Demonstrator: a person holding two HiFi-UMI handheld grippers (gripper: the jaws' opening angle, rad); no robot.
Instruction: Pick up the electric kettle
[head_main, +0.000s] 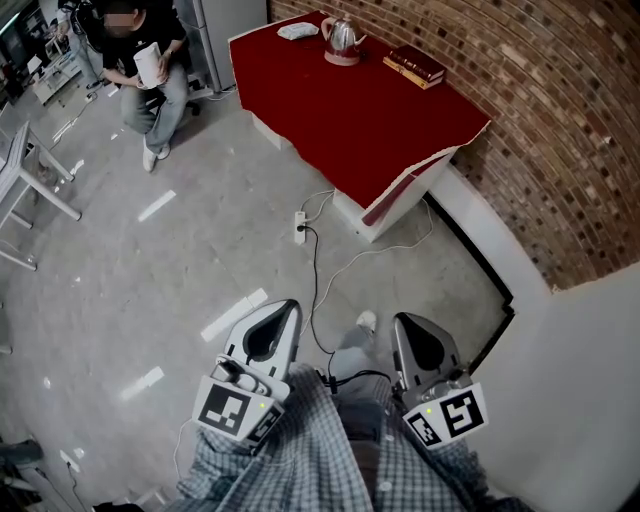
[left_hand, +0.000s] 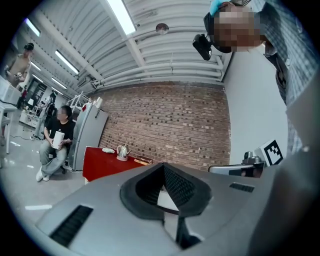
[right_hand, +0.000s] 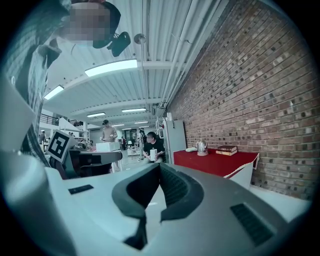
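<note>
Two empty tools, left gripper (head_main: 283, 308) and right gripper (head_main: 403, 322), jaws pressed together, stand well apart from the electric kettle (head_main: 342, 38): approach first, then spread one.

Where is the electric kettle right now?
In the head view the electric kettle stands top centre on the far end of the red table, between a white object at left and stacked books at right.

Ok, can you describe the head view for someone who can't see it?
The left tool and right tool, both shut and empty, sit low by the person's shirt. Far ahead, a kettle stands on a red table.
</note>
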